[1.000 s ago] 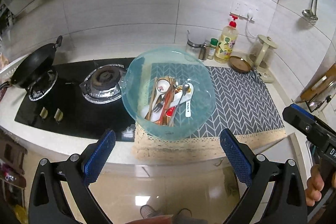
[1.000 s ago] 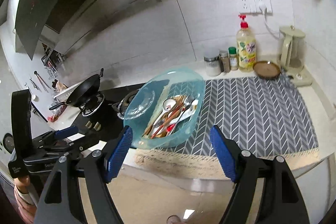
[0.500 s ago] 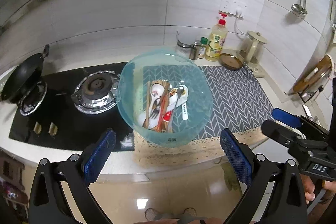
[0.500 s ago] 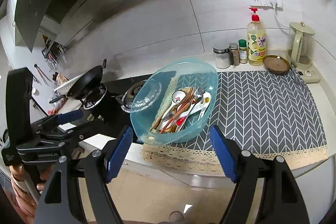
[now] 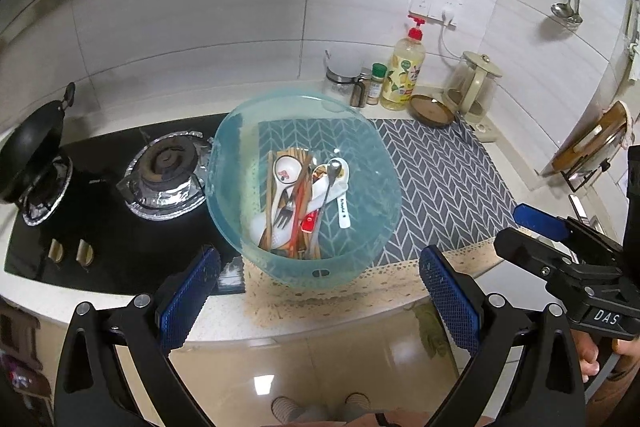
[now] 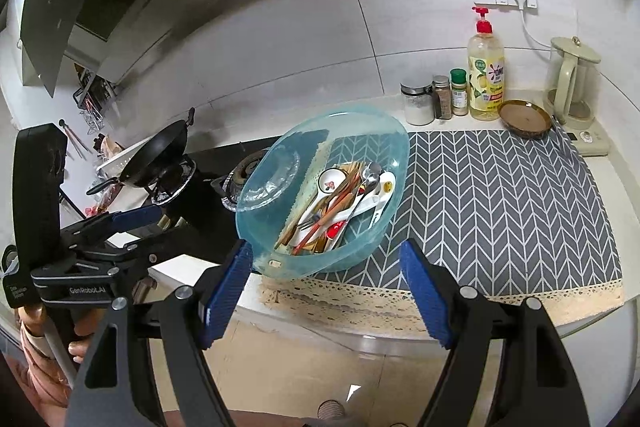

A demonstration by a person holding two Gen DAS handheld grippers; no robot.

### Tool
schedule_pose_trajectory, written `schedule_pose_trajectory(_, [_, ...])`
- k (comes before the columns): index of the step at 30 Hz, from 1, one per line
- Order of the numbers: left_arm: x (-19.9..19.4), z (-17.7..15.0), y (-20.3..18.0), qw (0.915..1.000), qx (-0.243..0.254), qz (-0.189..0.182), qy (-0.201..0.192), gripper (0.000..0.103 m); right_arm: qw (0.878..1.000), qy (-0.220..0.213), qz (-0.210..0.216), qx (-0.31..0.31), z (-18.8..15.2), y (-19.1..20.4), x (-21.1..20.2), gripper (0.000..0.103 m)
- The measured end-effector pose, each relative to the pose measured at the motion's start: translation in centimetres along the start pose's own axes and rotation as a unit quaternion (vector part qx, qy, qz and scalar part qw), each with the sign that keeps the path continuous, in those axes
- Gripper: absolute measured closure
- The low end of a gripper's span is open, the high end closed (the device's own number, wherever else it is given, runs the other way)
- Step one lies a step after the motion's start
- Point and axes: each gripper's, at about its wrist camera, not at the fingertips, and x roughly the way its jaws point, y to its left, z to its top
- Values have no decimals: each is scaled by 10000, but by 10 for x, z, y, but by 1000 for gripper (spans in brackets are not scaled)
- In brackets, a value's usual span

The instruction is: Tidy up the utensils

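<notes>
Utensils (image 5: 304,203) lie heaped in the blue basin (image 5: 372,255) at the desk's front edge. Left gripper (image 5: 316,287) and right gripper (image 6: 326,291) hang short of it, jaws open, empty. Advise taking one top piece singly.

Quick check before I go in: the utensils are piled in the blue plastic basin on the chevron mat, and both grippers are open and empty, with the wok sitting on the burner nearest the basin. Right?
Not quite. The wok sits on the far burner; the burner nearest the blue plastic basin is bare, as the left wrist view shows. The rest holds: utensils piled in the basin on the chevron mat, left gripper and right gripper open and empty.
</notes>
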Motion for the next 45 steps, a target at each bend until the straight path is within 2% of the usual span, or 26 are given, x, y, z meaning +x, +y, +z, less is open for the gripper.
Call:
schedule_pose_trajectory(32, [10, 7, 9, 9999, -69, 65, 58, 4, 9997, 240, 4, -19, 7, 1, 25, 29])
schedule_pose_trajectory(45, [21, 10, 18, 9999, -16, -98, 130, 4, 9996, 274, 26, -20, 7, -6, 26, 29])
